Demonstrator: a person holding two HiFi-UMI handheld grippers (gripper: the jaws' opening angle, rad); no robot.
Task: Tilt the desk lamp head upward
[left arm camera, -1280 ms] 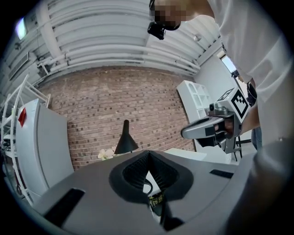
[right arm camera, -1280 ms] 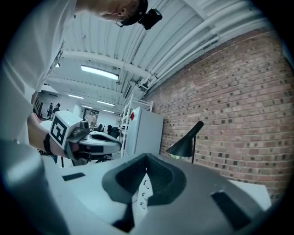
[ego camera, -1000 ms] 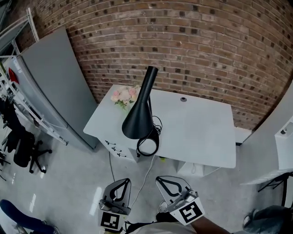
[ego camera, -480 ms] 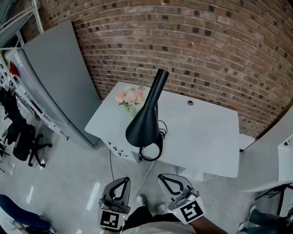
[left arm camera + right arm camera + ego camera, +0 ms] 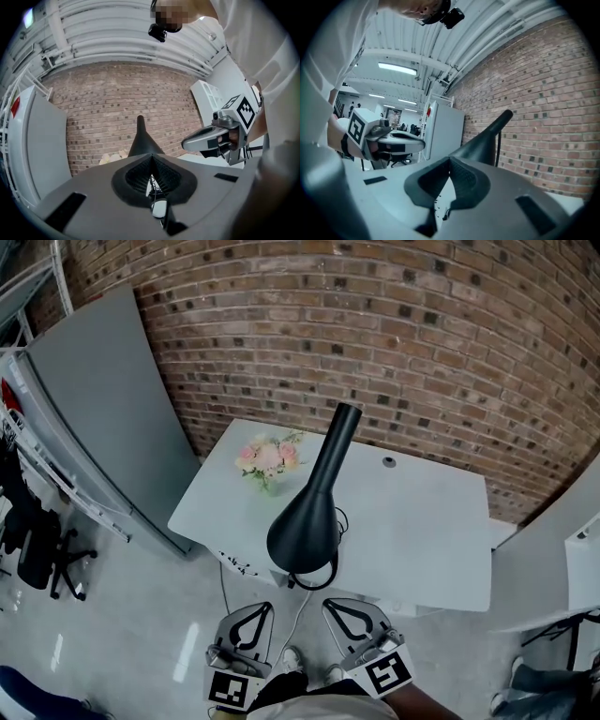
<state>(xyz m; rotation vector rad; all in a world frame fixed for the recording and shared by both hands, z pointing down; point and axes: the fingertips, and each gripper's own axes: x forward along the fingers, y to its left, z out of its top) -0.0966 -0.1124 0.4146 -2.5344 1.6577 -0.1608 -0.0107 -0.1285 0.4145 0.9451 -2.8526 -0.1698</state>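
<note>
A black desk lamp (image 5: 305, 529) stands near the front edge of the white table (image 5: 422, 521), its cone head pointing down and toward me, its thin neck (image 5: 339, 435) slanting up and back. Its ring base (image 5: 319, 574) lies under the head. My left gripper (image 5: 246, 626) and right gripper (image 5: 349, 620) hang side by side below the table's front edge, both shut and empty, apart from the lamp. The left gripper view shows the lamp (image 5: 140, 140) beyond the closed left gripper (image 5: 151, 156). In the right gripper view the lamp (image 5: 487, 136) rises past the shut right gripper (image 5: 449, 159).
A small bunch of pink flowers (image 5: 267, 457) stands on the table left of the lamp. A brick wall (image 5: 422, 352) runs behind. A grey panel (image 5: 103, 427) leans at the left, an office chair (image 5: 42, 559) beyond it. White furniture (image 5: 581, 549) sits at the right.
The head view has drifted, so the lamp and table sit a little lower and more to the right. Both grippers stay shut and low in the frame.
</note>
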